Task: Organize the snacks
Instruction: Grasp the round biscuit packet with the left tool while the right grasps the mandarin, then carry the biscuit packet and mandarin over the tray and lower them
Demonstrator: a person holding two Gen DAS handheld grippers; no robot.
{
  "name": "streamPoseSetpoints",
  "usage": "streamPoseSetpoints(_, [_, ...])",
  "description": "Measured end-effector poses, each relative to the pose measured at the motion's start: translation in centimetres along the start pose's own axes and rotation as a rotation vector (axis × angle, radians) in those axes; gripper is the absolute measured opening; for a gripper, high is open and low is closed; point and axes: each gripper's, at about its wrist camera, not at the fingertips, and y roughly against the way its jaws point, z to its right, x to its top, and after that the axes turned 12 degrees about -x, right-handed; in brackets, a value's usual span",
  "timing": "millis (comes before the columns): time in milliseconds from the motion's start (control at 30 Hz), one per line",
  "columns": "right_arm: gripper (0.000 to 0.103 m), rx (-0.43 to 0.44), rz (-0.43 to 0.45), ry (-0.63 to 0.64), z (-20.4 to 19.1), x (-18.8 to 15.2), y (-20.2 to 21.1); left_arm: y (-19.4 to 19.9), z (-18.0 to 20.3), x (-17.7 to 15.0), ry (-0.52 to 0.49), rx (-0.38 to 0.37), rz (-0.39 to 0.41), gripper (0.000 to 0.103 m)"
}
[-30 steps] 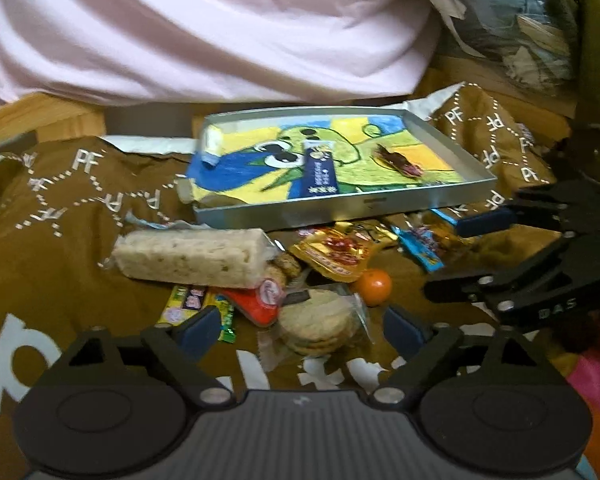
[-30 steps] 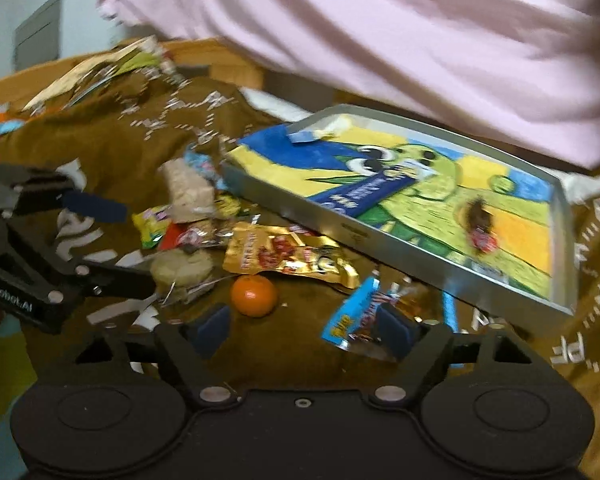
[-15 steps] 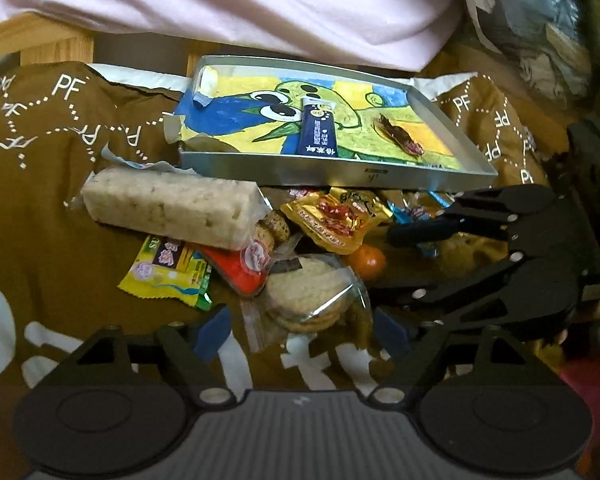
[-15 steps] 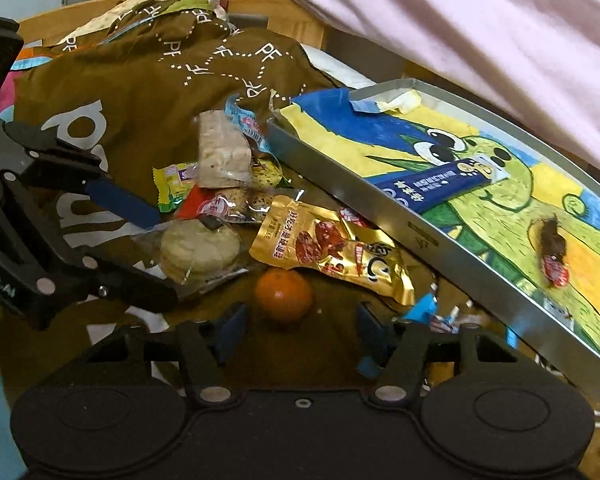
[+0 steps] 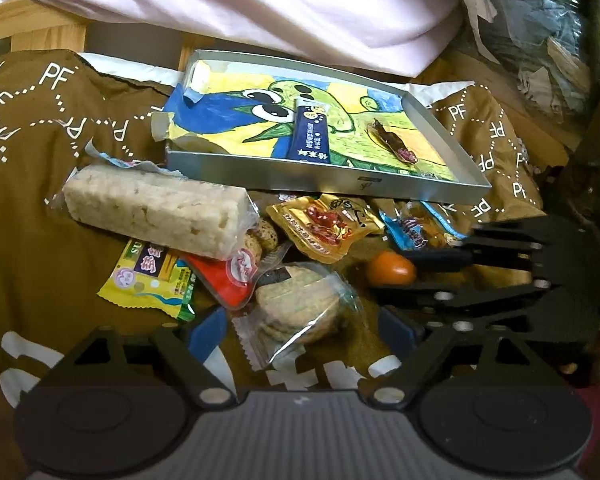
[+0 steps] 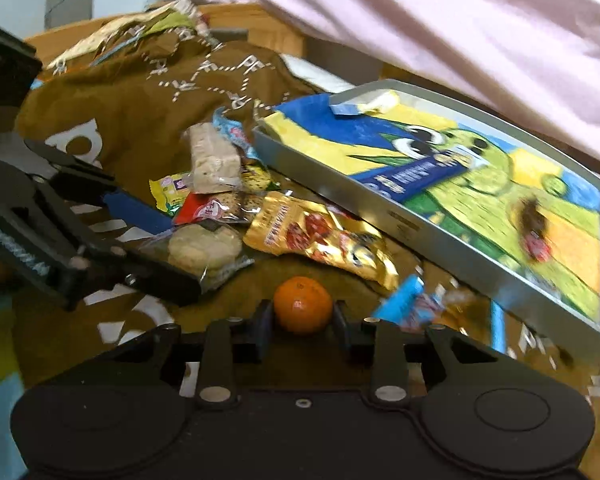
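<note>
Now the orange [image 6: 302, 305] sits pinched between the right gripper [image 6: 302, 322] fingers.

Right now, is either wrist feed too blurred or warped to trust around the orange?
Left wrist view: mostly sharp, the orange crisp, though the right gripper beside it is smeared by motion and straight edges bow toward the rim. Right wrist view: the orange between the fingers is clear; the tray and blue wrapper to its right streak with blur.

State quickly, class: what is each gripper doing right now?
Left gripper: open, fingers either side of the wrapped biscuit pack, holding nothing.
Right gripper: fingers closed around the small orange fruit.
</note>
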Motion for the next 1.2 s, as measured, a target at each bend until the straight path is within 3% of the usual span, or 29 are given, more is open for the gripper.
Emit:
streamPoseSetpoints(300, [0.034, -0.019, -0.007, -0.024, -0.2, -2.1, 3.2, -1.0, 1.1, 0.5, 0.055, 0.099, -0.008, 0.089])
streamPoseSetpoints(433, [0.034, -0.037, -0.003, -0.042, -0.6, -2.6, 3.5, -1.4, 1.0, 0.7, 0.096, 0.151, -0.011, 0.081])
streamPoseSetpoints(567, [0.034, -0.027, 0.0, -0.07, -0.6, -2.6, 3.9, -1.1, 1.7, 0.3, 0.075, 0.185, -0.015, 0.065])
streamPoseSetpoints(700, [0.034, -0.009, 0.017, -0.088, -0.6, -2.9, 4.4, 0.1, 2.5, -0.6, 0.082, 0.177, 0.0, 0.06])
streamPoseSetpoints(733, [0.034, -0.005, 0.021, -0.089, -0.6, -3.0, 4.6, 0.4, 2.9, -0.8, 0.076, 0.179, 0.002, 0.054])
streamPoseSetpoints(1000, [0.034, 0.01, 0.05, -0.122, -0.5, -3.8, 6.4, 2.0, 5.4, -2.2, 0.088, 0.197, 0.005, 0.054])
streamPoseSetpoints(1200, [0.034, 0.013, 0.069, -0.139, -0.5, -4.4, 8.2, 4.0, 6.7, -3.4, 0.156, 0.182, 0.033, 0.054])
